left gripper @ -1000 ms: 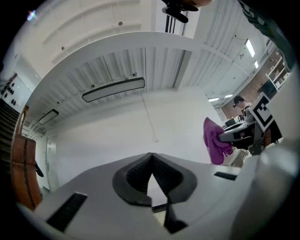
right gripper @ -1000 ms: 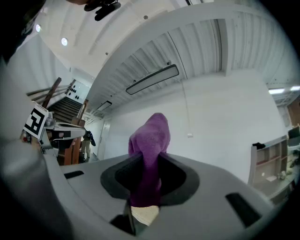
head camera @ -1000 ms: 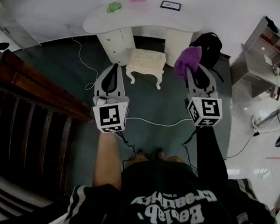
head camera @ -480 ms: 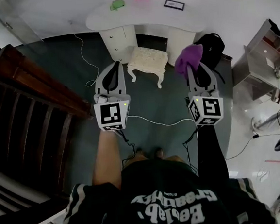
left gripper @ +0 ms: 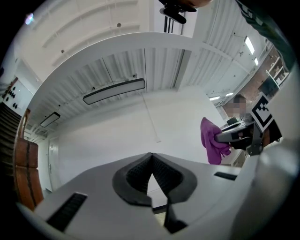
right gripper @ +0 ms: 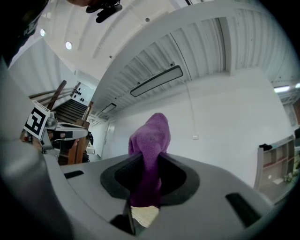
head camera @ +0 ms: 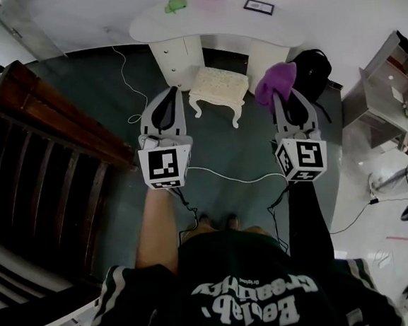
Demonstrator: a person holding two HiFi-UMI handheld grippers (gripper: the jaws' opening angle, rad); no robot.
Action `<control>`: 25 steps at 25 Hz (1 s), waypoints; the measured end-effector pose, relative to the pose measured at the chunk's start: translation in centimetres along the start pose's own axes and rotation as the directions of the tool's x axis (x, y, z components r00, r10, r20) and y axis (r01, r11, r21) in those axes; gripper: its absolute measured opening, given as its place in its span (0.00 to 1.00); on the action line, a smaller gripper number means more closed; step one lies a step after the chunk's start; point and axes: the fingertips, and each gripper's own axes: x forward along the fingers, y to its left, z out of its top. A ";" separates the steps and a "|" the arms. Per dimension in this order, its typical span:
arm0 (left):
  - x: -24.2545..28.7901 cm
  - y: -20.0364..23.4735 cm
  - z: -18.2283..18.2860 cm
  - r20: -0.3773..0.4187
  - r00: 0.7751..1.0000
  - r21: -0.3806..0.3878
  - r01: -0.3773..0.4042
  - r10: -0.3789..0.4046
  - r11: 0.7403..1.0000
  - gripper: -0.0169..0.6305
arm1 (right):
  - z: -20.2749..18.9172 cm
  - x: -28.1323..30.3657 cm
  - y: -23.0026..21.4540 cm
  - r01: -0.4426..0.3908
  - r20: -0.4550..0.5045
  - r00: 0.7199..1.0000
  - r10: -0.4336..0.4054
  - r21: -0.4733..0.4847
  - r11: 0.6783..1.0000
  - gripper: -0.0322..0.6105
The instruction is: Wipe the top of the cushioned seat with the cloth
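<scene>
- The cloth (right gripper: 151,136) pinched in the right gripper (right gripper: 148,165) is purple towelling, soft, fuzzy and matt.
- Both gripper bodies are smooth matt grey plastic. The left gripper (left gripper: 151,159) has black ribbed pads (left gripper: 137,174) that look rubbery.
- The seat (head camera: 218,83), ahead between the grippers, has a cream, bumpy fabric top and smooth white-painted legs (head camera: 235,118).
- The worktop (head camera: 178,27) beyond it is smooth and white.
- The carpet (head camera: 231,149) under the grippers is dark green and matt.
- The tiles (head camera: 362,187) right of the right gripper are pale and glossy.
- The railing (head camera: 52,129) left of the left gripper is dark polished wood.

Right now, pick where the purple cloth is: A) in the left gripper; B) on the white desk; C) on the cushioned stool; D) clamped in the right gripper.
D: the purple cloth is pinched between the jaws of the right gripper.
</scene>
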 end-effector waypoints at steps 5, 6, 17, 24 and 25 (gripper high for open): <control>0.1 0.0 -0.1 0.000 1.000 0.002 -0.003 0.003 1.000 0.05 | -0.2 0.1 -0.1 -0.002 -0.001 1.000 0.002 0.002 1.000 0.21; 0.1 -0.1 0.0 0.000 1.000 0.002 -0.003 0.003 1.000 0.05 | -0.3 0.1 -0.1 -0.003 -0.002 1.000 0.003 0.002 1.000 0.21; 0.4 -0.2 -0.1 0.003 1.000 -0.003 0.004 -0.004 1.000 0.05 | -0.3 0.4 -0.2 0.001 -0.005 1.000 -0.001 -0.001 1.000 0.21; 0.6 -0.2 -0.3 -0.004 1.000 -0.001 0.003 -0.003 1.000 0.05 | -0.3 0.5 -0.5 0.010 -0.005 1.000 -0.010 -0.002 1.000 0.21; 0.6 -0.2 -0.3 -0.005 1.000 -0.001 0.003 -0.003 1.000 0.05 | -0.4 0.5 -0.5 0.010 -0.005 1.000 -0.010 0.000 1.000 0.21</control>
